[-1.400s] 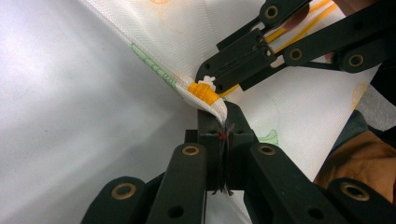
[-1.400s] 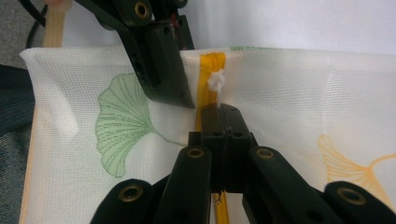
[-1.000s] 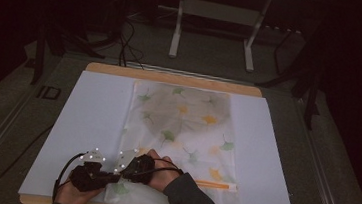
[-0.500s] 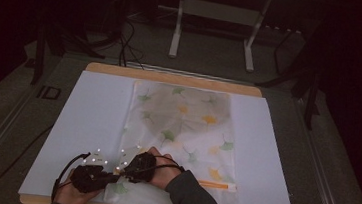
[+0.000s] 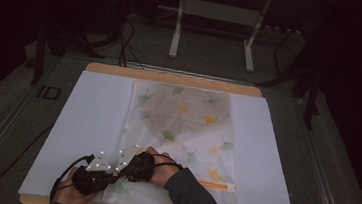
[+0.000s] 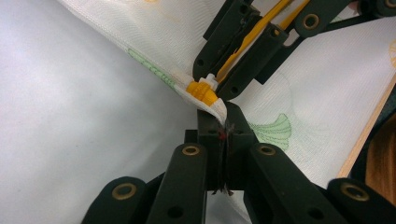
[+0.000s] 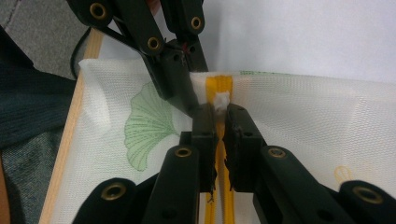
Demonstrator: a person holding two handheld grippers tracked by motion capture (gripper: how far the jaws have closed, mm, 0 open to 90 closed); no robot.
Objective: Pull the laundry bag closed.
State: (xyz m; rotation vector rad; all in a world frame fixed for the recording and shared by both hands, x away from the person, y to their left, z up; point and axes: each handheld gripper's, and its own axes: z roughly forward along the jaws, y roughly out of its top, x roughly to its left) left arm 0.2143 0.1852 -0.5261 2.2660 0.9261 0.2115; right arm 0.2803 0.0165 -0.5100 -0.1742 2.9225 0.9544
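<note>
The desk, covered by a white sheet, carries a mesh bag printed with ginkgo leaves, lying from twelve to six o'clock down the middle, its yellow zipper running along the near edge toward four o'clock. Against the earlier high views, bag and both hands sit where they were. The left tool is clamped tight on the bag's corner fabric at about seven o'clock. The right tool straddles the zipper pull; its jaws have just been closing after a brief widening, with a thin gap between them. In the high view the hands and tools cover that corner, and dim light blurs the pull.
</note>
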